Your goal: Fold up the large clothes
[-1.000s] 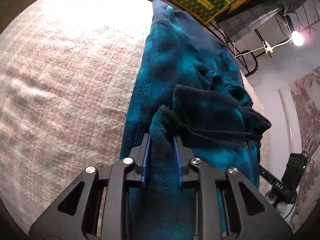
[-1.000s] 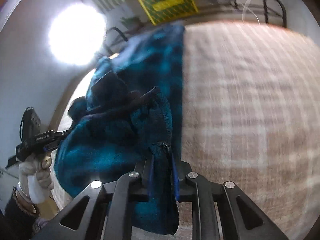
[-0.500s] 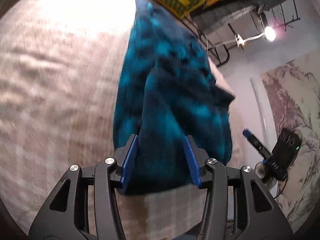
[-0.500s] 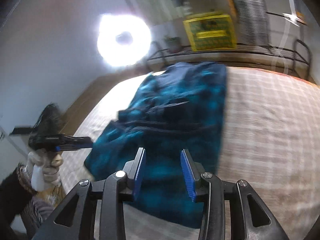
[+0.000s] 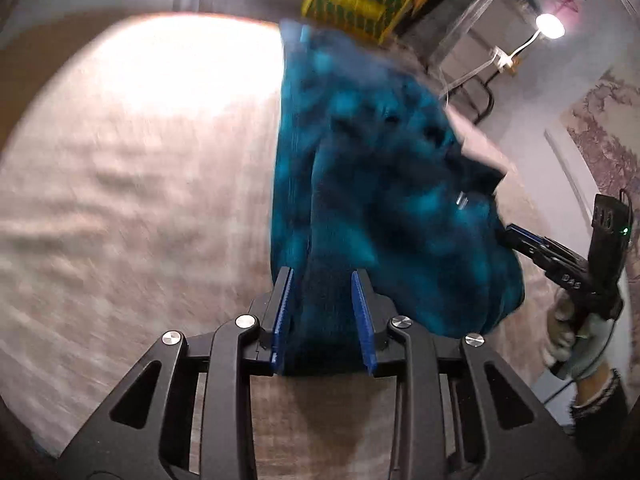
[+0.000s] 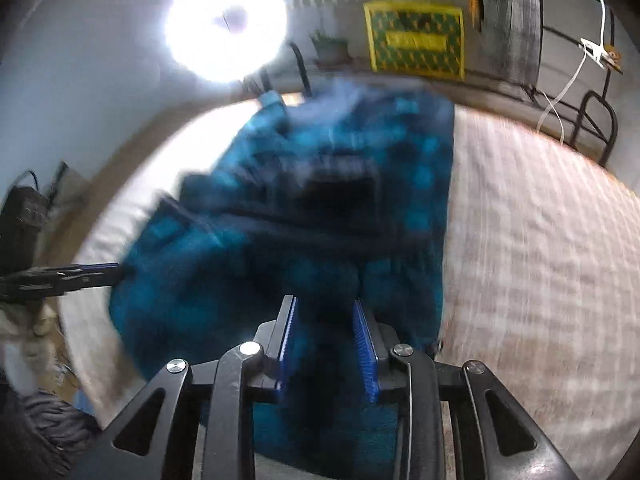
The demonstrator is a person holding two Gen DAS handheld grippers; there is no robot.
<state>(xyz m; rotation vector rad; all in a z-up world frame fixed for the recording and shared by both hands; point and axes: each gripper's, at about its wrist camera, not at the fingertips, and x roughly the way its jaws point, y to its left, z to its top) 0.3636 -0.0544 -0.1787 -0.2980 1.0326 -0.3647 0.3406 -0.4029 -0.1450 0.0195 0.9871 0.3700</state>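
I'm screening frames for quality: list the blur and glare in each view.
Left wrist view: blue garment and bedspread smeared by motion, glare patch on the bedspread's far end. Right wrist view: ring light blown out; garment blurred, gripper fingers sharp.

A bed with a beige checked bedspread (image 6: pixel 540 240) fills the foreground. Behind it a ring light (image 6: pixel 226 24) glares against a pale wall, beside a yellow-green patterned crate (image 6: pixel 416 42), a small potted plant (image 6: pixel 330 46) and a black metal rack (image 6: pixel 596 120).
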